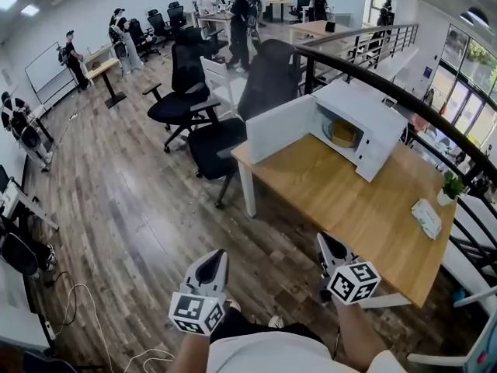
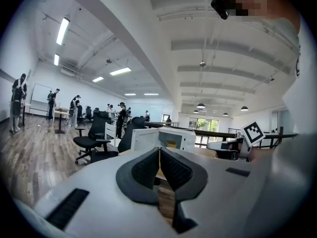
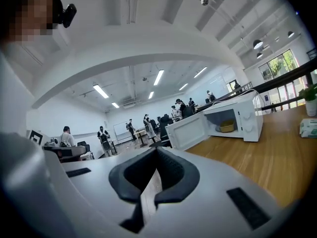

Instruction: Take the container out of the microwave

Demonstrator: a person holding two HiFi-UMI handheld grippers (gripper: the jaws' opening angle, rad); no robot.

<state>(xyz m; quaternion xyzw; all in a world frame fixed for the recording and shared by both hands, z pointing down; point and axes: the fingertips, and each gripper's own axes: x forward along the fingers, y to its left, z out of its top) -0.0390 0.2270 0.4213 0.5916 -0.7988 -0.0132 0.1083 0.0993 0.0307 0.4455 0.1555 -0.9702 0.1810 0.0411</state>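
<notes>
A white microwave (image 1: 371,123) stands at the far end of a wooden table (image 1: 365,208), its door (image 1: 281,128) swung wide open to the left. Inside sits a yellow container (image 1: 342,134), also seen in the right gripper view (image 3: 227,127) and, small, in the left gripper view (image 2: 171,144). My left gripper (image 1: 213,264) hangs over the floor short of the table, shut and empty, its pads meeting (image 2: 159,155). My right gripper (image 1: 329,247) is at the table's near edge, shut with nothing in it (image 3: 156,155). Both point toward the microwave, well short of it.
Black office chairs (image 1: 221,142) and a white chair (image 1: 220,80) crowd the table's left end. A dark railing (image 1: 404,99) runs behind the microwave. A tissue pack (image 1: 426,217) and a small potted plant (image 1: 450,186) sit at the table's right. Several people stand far back.
</notes>
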